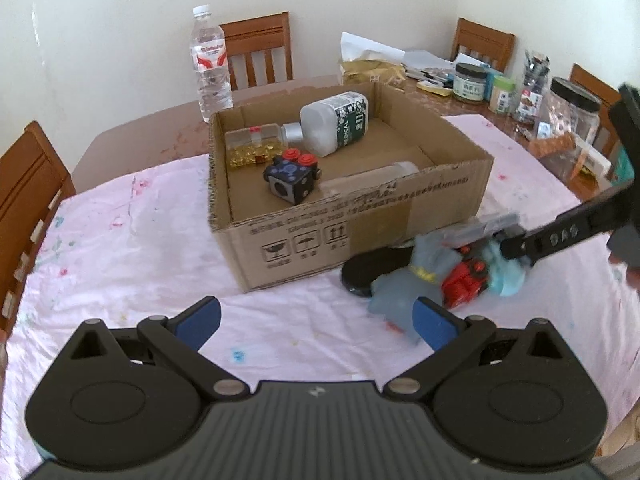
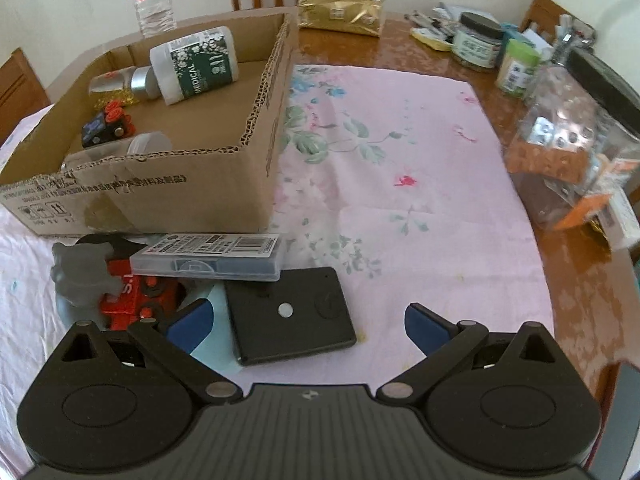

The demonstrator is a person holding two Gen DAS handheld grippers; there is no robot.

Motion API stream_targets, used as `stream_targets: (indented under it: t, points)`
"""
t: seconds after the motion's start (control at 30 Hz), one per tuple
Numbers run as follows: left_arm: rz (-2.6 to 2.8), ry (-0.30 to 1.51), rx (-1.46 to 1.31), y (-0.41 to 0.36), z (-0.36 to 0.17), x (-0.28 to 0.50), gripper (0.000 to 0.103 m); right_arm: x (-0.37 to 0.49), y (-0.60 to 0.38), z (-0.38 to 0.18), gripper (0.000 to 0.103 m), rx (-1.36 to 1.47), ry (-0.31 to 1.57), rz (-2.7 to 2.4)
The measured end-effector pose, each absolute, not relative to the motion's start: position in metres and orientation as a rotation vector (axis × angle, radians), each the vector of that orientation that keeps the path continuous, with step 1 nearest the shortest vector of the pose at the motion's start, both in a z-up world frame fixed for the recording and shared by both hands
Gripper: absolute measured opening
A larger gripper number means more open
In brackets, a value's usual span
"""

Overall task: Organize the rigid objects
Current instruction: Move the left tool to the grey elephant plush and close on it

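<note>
An open cardboard box [image 1: 348, 216] holds a white medical bottle [image 1: 340, 120], a clear container of yellow capsules [image 1: 256, 146], a black cube with red buttons [image 1: 292, 178] and a clear jar [image 1: 372, 178]. In front of the box's right corner lies a pile: a grey figure [image 1: 404, 284], a red toy [image 1: 464, 280] and a clear labelled case [image 2: 208, 260]. My left gripper [image 1: 316, 318] is open just short of the pile, its right pad by the grey figure. My right gripper [image 2: 308, 326] is open over a flat black device [image 2: 292, 316]. One of the right gripper's fingers [image 1: 560, 236] reaches into the pile.
A pink floral cloth [image 2: 400, 160] covers the wooden table. A water bottle [image 1: 210, 64] stands behind the box. Jars [image 2: 476, 42], a gold tissue pack [image 2: 344, 10] and a clear plastic jar [image 2: 568, 148] crowd the far and right edges. Wooden chairs surround the table.
</note>
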State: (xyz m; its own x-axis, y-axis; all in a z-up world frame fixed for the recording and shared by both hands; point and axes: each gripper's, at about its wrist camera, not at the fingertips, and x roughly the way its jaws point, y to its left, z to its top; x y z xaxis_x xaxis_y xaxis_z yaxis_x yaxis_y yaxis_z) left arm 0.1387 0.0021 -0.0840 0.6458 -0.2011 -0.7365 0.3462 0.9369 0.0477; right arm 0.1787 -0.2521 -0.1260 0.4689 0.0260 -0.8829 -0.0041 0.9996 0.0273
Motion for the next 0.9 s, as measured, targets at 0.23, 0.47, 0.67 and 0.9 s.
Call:
stream_targets:
  t: [0.23, 0.47, 0.67, 0.9]
  points:
    - [-0.256, 0.860, 0.175, -0.025, -0.086, 0.142, 0.102, 0.186, -0.273, -0.128, 0.103, 0.009, 1.071, 0.090]
    - [-0.218, 0.883, 0.147, -0.044, -0.087, 0.149, 0.102, 0.190, -0.295, -0.138, 0.103, -0.037, 1.077, 0.113]
    - [-0.191, 0.865, 0.085, -0.057, -0.081, 0.170, 0.102, 0.192, -0.302, -0.141, 0.103, 0.000, 1.072, 0.150]
    - [-0.133, 0.905, 0.075, -0.066, -0.101, 0.189, 0.102, 0.190, -0.303, -0.142, 0.103, -0.005, 1.054, 0.164]
